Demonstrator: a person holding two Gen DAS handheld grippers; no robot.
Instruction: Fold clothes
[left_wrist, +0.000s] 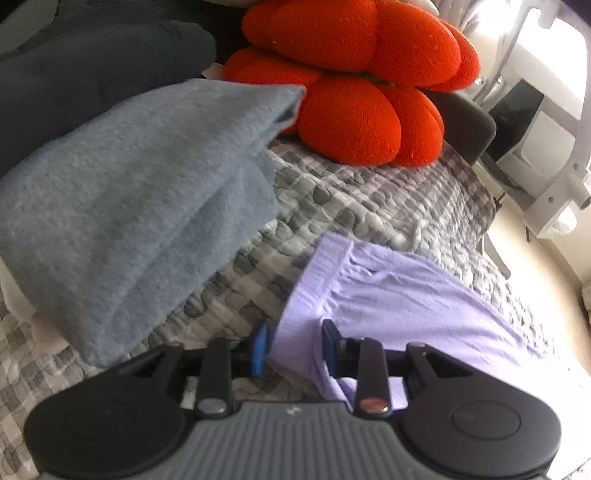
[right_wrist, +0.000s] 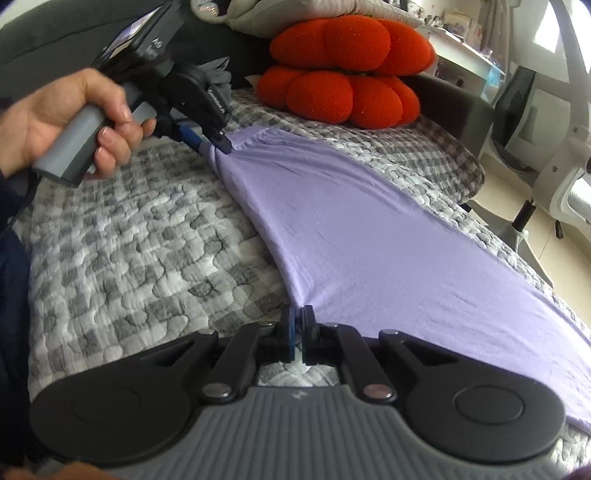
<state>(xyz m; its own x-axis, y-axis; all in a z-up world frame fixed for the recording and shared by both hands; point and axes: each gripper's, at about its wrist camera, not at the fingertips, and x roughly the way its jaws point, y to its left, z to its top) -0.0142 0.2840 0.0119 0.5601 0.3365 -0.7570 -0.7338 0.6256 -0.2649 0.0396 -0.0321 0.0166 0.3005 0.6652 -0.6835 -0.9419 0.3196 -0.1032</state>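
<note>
Lilac garment (right_wrist: 369, 229) lies flat on grey checked quilt (right_wrist: 129, 240), running as a long strip from the orange cushions (right_wrist: 343, 70) down toward the near edge of the bed. Waistband end sits nearest the cushions, just short of them.

L gripper (left_wrist: 295, 345), held in a bare hand (right_wrist: 70, 122): fingers part spread, one each side of a bunched corner of the waistband; cloth sits between blue pad (left_wrist: 260, 347) and the dark one. Can't tell if pads actually press it.

R gripper (right_wrist: 297, 334): fingers pressed together, pinching the garment's edge at the end farthest from the cushions, thin fold of lilac caught between pads.

Folded grey-blue towel (left_wrist: 140, 206) on quilt, touching the cushions' left side, apart from the garment. Dark bedding (left_wrist: 92, 66) behind towel. White chair frame (right_wrist: 565, 173) off bed, right of cushions.
</note>
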